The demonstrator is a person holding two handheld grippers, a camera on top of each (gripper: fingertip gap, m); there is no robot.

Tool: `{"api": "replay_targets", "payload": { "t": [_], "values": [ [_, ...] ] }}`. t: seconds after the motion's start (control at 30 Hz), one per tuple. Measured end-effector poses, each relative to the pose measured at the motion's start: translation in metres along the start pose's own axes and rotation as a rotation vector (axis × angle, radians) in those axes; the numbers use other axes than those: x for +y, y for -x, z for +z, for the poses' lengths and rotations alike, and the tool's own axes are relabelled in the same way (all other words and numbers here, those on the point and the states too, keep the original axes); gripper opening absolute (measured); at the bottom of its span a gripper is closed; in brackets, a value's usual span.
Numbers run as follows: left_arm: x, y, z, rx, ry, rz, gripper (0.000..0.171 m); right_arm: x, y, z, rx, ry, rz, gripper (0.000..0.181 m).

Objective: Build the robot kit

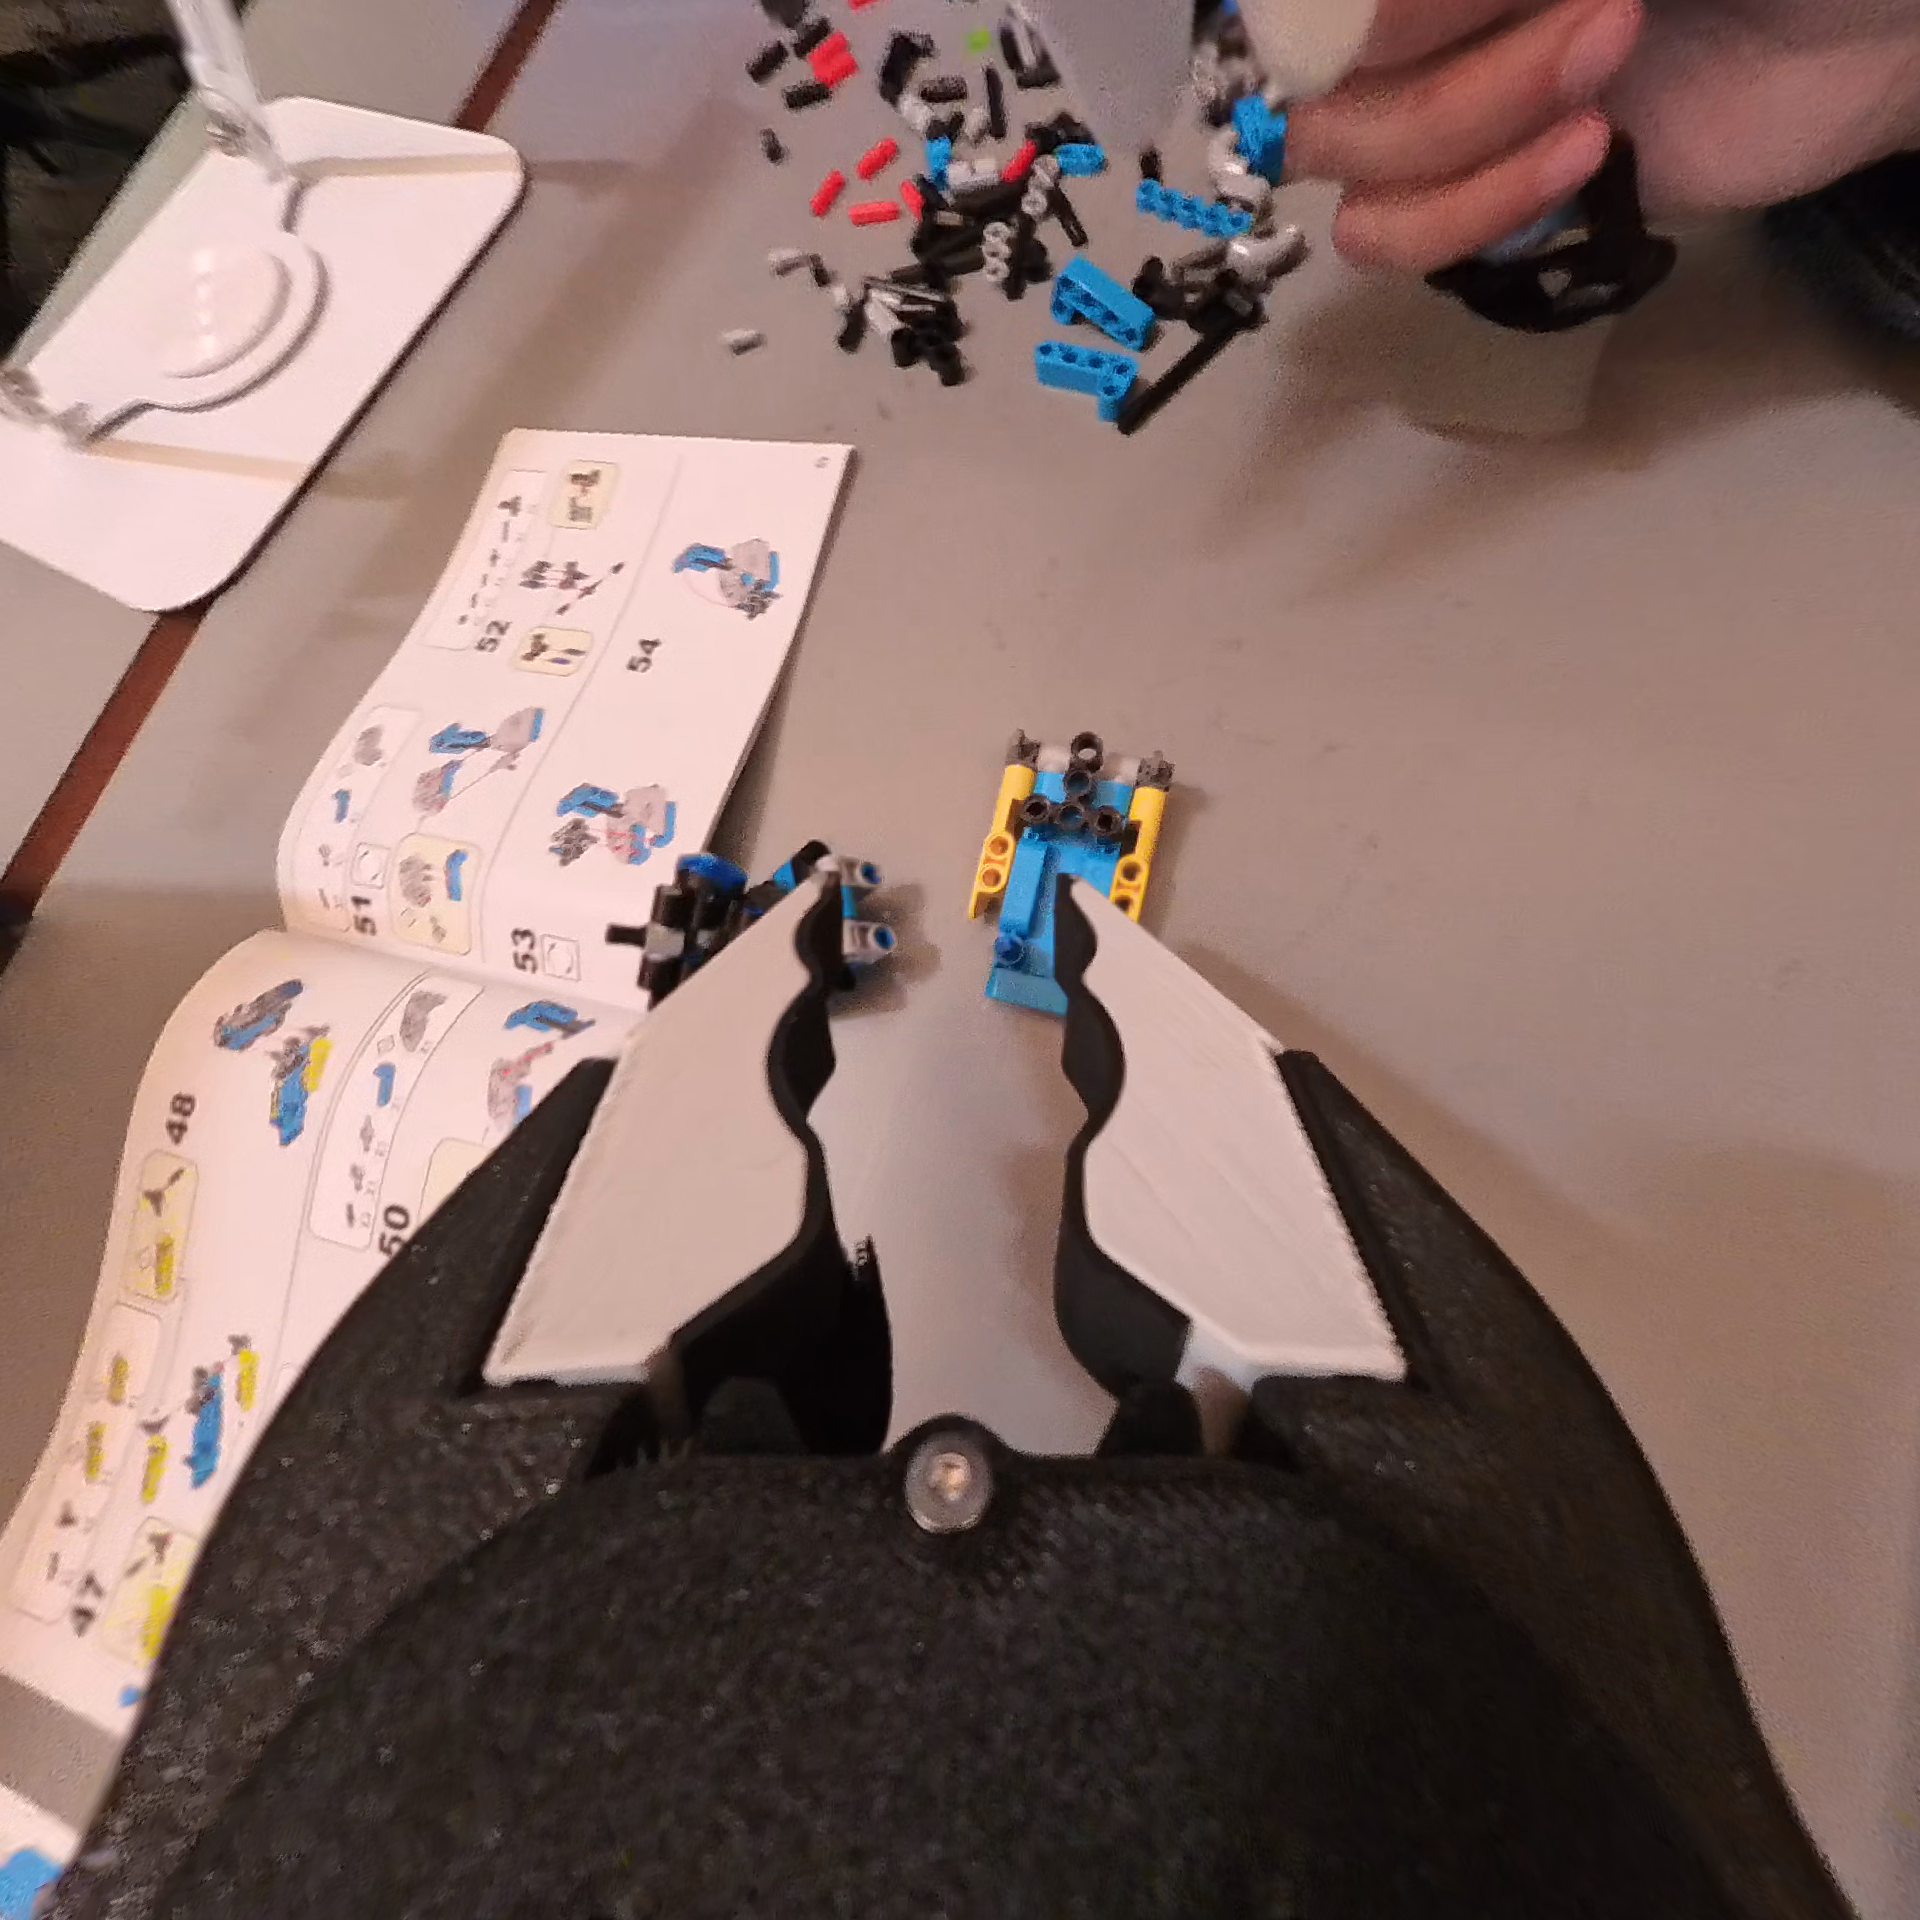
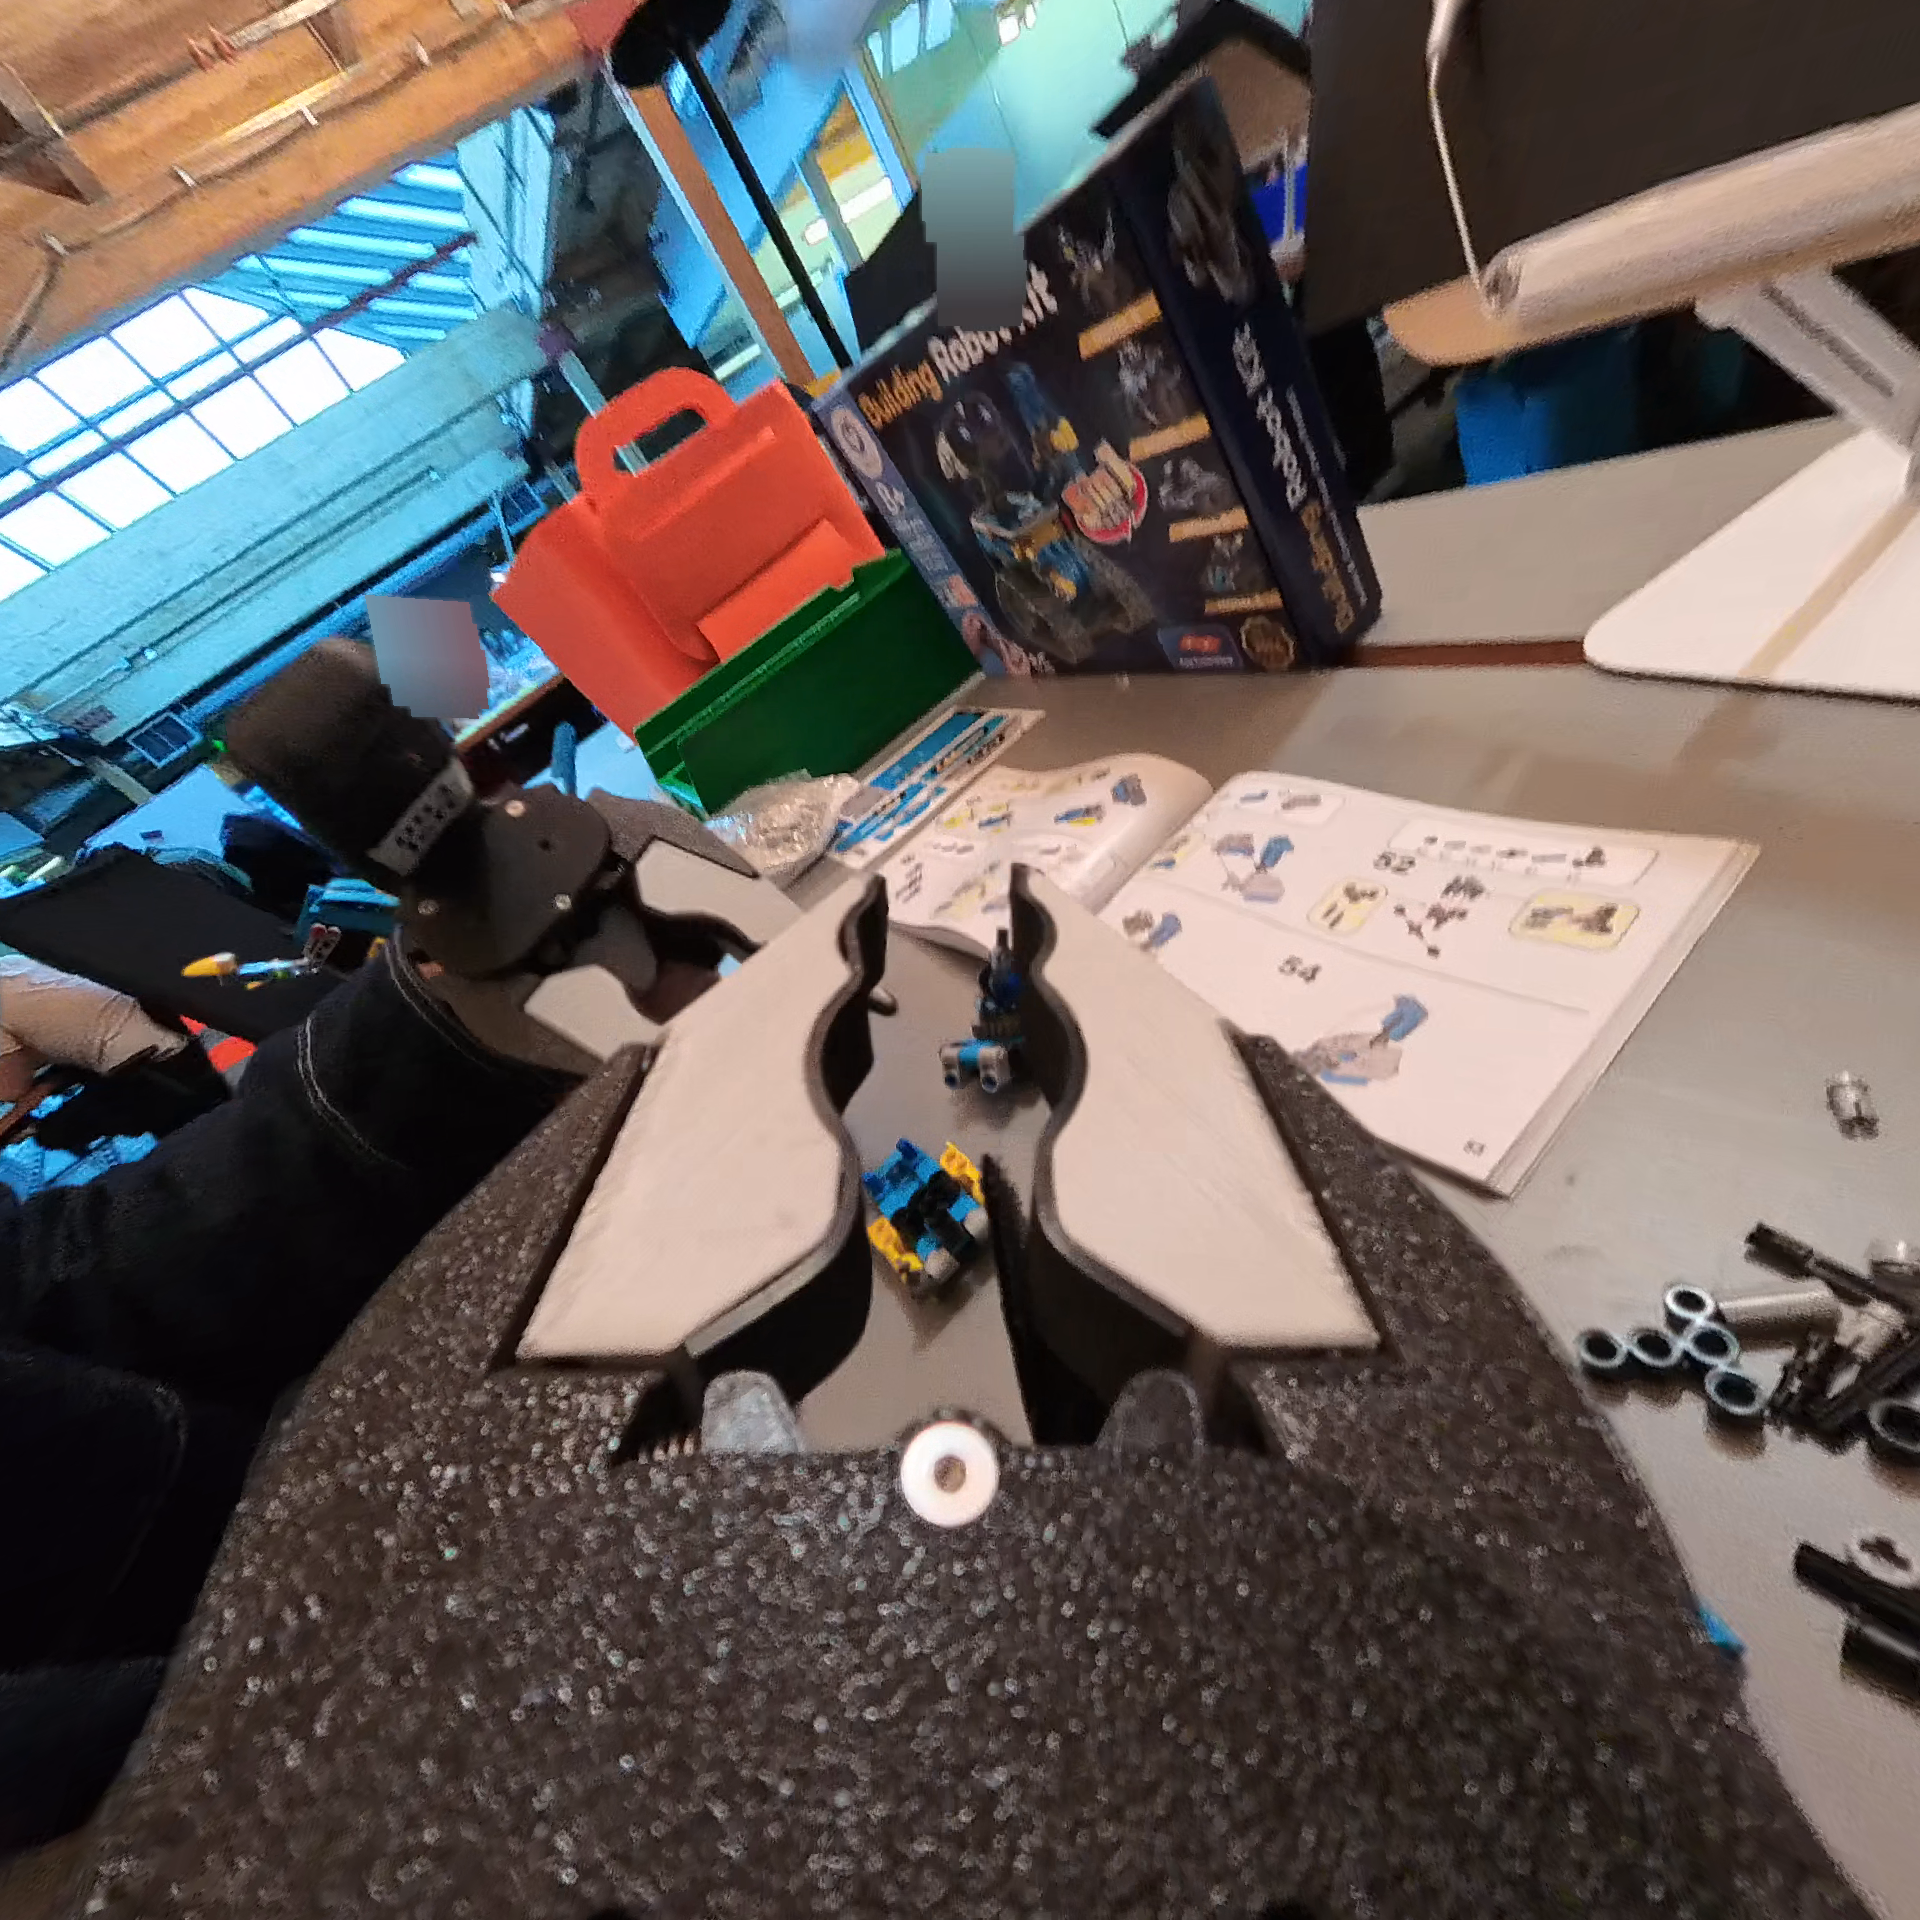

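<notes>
My left gripper [image 1: 945, 902] is open and empty, low over the grey table [image 1: 1455, 831]. A small black-and-blue brick assembly [image 1: 758, 914] lies just outside its left fingertip. A blue-and-yellow brick assembly [image 1: 1070, 831] lies at its right fingertip, partly hidden by the finger. My right gripper [image 2: 948, 891] is open and empty. Both assemblies show through its gap: the black-and-blue one [image 2: 992, 1029] farther off, the blue-and-yellow one [image 2: 925, 1216] closer. The left gripper [image 2: 582, 914] shows beyond at the left. A hand [image 1: 1507, 135] holds the right gripper at the far right.
An open instruction booklet [image 1: 561, 727] lies left of the assemblies. A pile of loose black, blue and red parts [image 1: 1018, 208] is at the back. A white stand base [image 1: 229, 343] sits far left. A toy kit box [image 2: 1101, 447], an orange carrier [image 2: 686, 520] and a green box [image 2: 821, 686] stand behind. One gripper's finger ends stand about 12 centimetres off the other's.
</notes>
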State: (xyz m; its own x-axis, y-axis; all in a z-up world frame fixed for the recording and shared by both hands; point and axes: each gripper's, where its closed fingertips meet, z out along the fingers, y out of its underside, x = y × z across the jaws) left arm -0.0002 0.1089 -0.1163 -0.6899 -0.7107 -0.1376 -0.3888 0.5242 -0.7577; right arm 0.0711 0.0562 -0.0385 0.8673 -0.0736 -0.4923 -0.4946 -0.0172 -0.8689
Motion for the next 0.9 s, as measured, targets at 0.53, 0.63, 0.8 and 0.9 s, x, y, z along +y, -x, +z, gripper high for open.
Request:
{"api": "replay_targets", "payload": {
  "t": [0.53, 0.63, 0.8, 0.9],
  "values": [
    [0.004, -0.028, 0.036, 0.105, -0.005, -0.01, 0.03, 0.02, -0.006, 0.006, 0.087, 0.11, -0.114, 0.022],
    [0.003, -0.027, 0.04, 0.127, -0.026, -0.016, 0.029, 0.02, -0.005, 0.007, 0.083, 0.11, -0.116, 0.022],
    [0.0, -0.03, 0.041, 0.157, -0.046, -0.023, 0.024, 0.02, 0.004, 0.007, 0.046, 0.111, -0.168, 0.022],
    [-0.013, -0.022, 0.032, 0.158, -0.11, -0.154, 0.023, 0.012, 0.009, 0.005, 0.045, 0.067, -0.326, 0.024]
  ]
}}
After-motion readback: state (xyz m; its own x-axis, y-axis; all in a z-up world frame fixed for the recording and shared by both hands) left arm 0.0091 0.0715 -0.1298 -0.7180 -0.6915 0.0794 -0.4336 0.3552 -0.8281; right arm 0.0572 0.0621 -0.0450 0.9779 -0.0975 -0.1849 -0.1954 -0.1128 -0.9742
